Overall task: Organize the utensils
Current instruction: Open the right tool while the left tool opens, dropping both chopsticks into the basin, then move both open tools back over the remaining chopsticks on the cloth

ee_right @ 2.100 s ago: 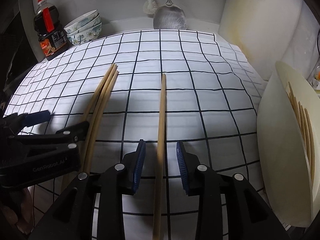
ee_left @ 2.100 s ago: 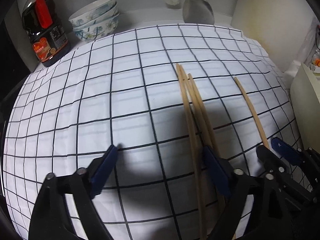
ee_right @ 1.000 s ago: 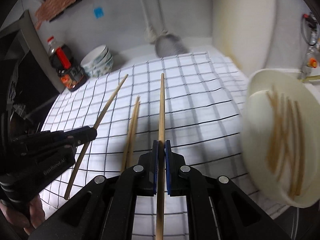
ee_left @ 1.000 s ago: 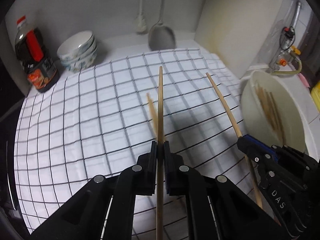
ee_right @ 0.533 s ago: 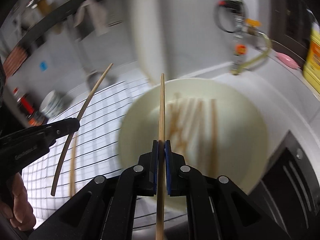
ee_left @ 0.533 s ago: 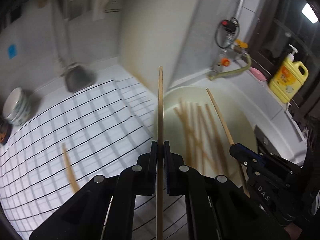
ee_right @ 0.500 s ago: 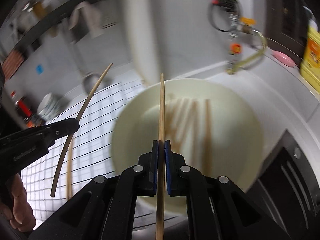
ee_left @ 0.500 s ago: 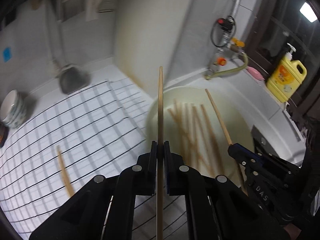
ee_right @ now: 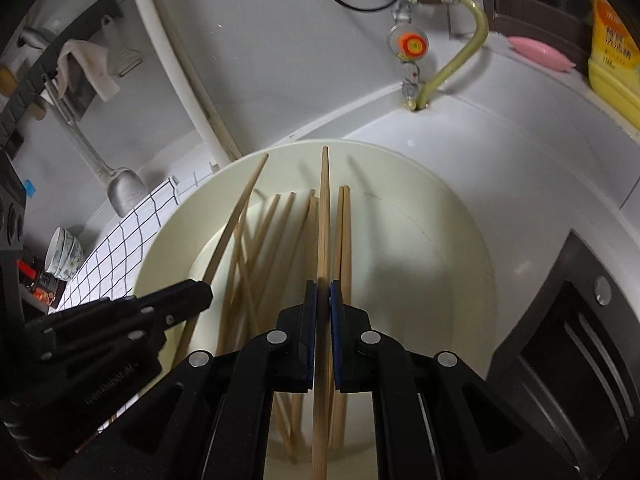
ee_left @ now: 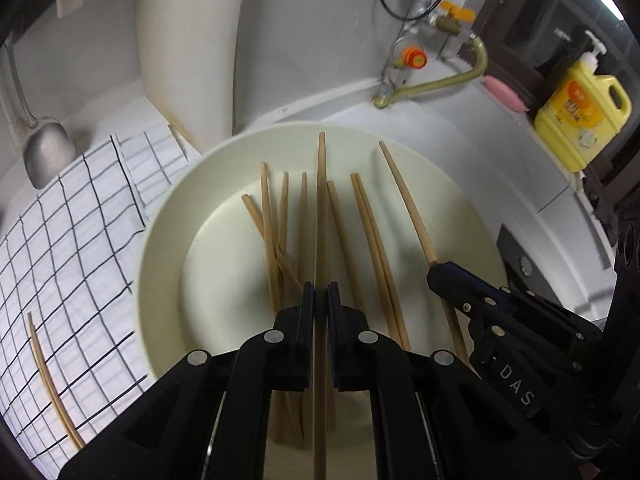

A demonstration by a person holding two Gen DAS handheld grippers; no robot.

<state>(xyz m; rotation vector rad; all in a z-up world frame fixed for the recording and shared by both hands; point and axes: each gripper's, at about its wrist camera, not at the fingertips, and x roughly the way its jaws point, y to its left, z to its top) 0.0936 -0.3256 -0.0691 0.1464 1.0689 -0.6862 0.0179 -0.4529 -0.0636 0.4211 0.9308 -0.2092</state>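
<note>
Both grippers (ee_left: pixel 318 300) (ee_right: pixel 323 300) clench a chopstick (ee_left: pixel 320 208) (ee_right: pixel 324 216) over the bowl (ee_left: pixel 168 216); only the left view shows a stray chopstick (ee_left: pixel 48 380) on the checked cloth (ee_left: pixel 72 232), its lower end cut off.

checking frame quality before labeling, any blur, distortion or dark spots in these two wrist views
Left wrist view: strong fisheye bending of the checked cloth, black corners, the bowl and chopsticks sharp, only the near gripper parts soft. Right wrist view: same curvature, dim left edge, a shadow across the bowl.

right gripper (ee_left: pixel 434 276) side: "DAS"
left gripper (ee_right: pixel 202 292) side: embossed word, not legible
yellow bottle (ee_left: pixel 582 118) label: orange print, too blurred to read
</note>
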